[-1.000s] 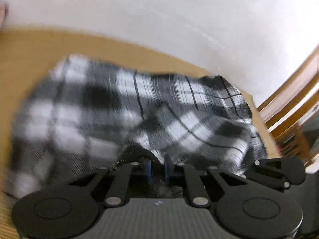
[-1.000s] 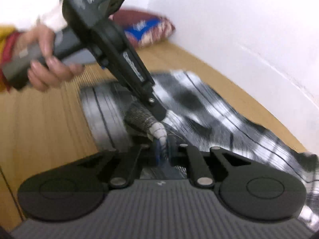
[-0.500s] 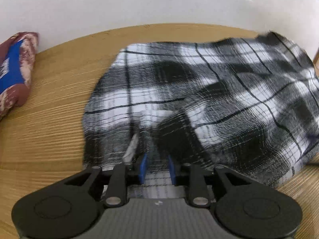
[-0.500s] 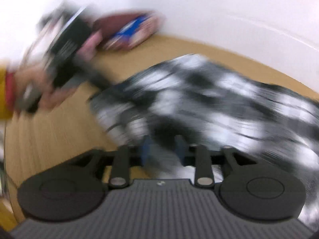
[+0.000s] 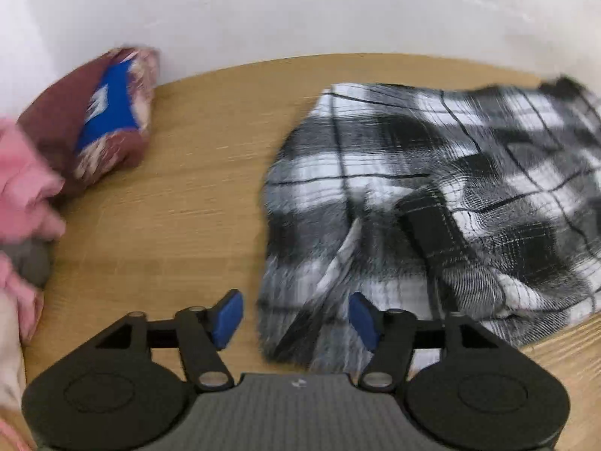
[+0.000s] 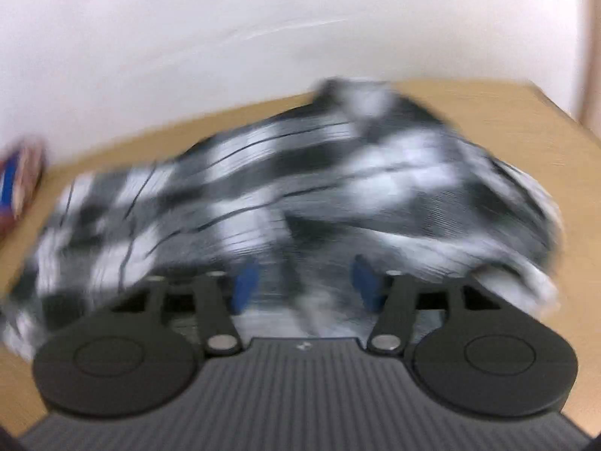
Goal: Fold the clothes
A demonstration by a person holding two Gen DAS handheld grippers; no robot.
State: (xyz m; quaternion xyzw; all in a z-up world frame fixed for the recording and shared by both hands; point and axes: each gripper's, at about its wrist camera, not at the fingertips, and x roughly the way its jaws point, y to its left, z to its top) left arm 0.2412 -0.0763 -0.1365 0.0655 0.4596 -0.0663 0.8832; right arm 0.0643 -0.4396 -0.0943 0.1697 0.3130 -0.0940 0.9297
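A black-and-white plaid garment (image 5: 432,195) lies rumpled on the wooden table, right of centre in the left wrist view. My left gripper (image 5: 295,319) is open, its blue pads spread over the garment's near left corner. In the blurred right wrist view the same garment (image 6: 300,188) fills the middle. My right gripper (image 6: 306,282) is open with its blue pads apart over the garment's near edge.
A folded maroon and blue garment (image 5: 101,120) lies at the back left by the white wall (image 5: 300,11). Pink and grey clothes (image 5: 22,195) are piled at the left edge. The table's right edge (image 6: 563,112) shows in the right wrist view.
Both grippers were shut on the plaid garment and have opened, letting it drop onto the table. Both have drawn back slightly; the left view has swung left.
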